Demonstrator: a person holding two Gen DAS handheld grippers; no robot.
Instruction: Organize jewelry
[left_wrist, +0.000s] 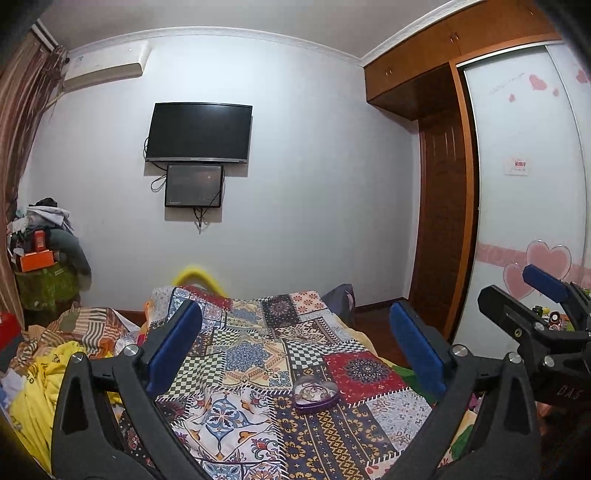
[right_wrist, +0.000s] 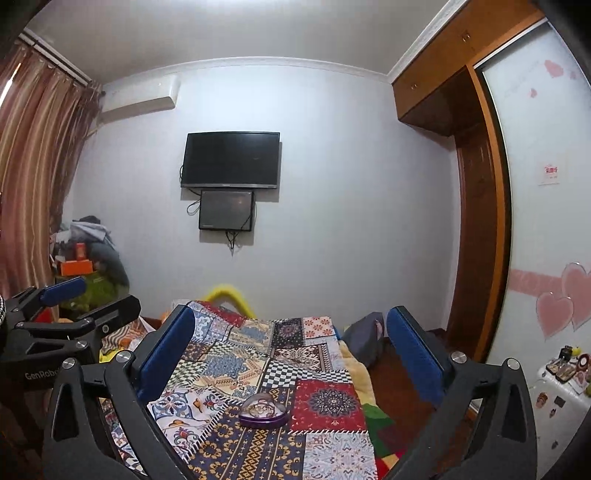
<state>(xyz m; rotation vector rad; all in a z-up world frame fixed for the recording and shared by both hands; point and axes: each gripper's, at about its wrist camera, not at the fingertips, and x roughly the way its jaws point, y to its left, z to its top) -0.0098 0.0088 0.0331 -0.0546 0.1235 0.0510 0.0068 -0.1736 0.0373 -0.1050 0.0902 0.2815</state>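
Evidently the small purple heart-shaped jewelry box with a clear lid sits mid-bed on the patchwork quilt, between both wide-open grippers, left gripper and right gripper; light, rigid, probably slick, so pinch its flat sides

Small gold-toned jewelry pieces are lying inside the purple heart-shaped box with a clear lid, ahead between the right gripper's blue-padded fingers, too small to identify. The patterned patchwork quilt is running off the bottom edge beneath both grippers.
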